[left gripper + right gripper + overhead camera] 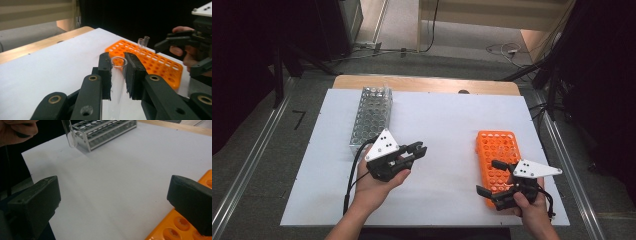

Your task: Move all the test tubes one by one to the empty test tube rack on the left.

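1. The clear tube (117, 82) clamped in the left claw (117, 75) runs off the bottom edge of the left gripper view; its lower end is cut off.
2. In the high view, that tube is too faint to make out between the left claw's jaws.
3. Beyond the right claw (112, 202), the metal rack (105, 131) is cropped by the top edge.

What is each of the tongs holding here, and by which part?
The left tongs grip a clear test tube just below its open rim, one jaw on each side. The right tongs stand open, holding nothing.
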`<state>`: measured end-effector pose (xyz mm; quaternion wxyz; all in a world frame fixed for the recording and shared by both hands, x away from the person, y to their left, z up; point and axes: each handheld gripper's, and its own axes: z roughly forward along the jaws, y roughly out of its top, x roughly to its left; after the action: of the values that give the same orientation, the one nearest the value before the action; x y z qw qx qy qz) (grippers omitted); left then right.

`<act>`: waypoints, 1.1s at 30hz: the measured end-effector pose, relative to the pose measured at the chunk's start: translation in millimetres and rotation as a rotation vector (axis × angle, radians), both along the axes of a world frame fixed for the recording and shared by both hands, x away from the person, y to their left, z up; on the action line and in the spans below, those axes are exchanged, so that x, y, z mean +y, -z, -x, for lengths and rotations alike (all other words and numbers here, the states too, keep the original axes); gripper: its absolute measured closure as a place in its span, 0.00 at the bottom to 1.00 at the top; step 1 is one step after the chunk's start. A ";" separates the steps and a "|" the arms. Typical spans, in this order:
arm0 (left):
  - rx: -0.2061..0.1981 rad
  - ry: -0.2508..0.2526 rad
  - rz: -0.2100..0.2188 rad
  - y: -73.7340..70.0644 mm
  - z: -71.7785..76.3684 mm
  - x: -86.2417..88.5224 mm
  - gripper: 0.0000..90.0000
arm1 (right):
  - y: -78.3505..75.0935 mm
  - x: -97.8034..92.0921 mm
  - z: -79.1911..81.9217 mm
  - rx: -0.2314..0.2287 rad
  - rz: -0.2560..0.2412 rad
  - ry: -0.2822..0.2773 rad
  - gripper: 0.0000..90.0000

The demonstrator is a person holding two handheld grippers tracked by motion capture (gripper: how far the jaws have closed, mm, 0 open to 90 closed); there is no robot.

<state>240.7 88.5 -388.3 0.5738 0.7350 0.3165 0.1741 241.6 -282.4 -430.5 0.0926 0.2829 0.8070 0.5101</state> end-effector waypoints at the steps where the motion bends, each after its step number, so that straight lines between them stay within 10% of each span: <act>1: -0.002 -0.006 -0.001 -1.0 -2.2 1.7 0.85 | 0.1 -1.7 -0.6 -0.001 -0.001 0.005 0.00; 28: -0.027 -0.240 -0.048 -19.7 -75.5 48.5 0.85 | 2.4 -17.2 -6.0 0.004 0.007 0.047 0.00; 33: -0.020 -0.294 -0.002 -20.0 -94.9 60.7 0.85 | 2.8 -16.9 -5.8 0.005 0.007 0.045 0.00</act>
<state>335.7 149.2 -368.2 0.5443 0.6795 0.4151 0.2639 247.3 -299.2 -433.3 0.1032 0.3020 0.8022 0.5046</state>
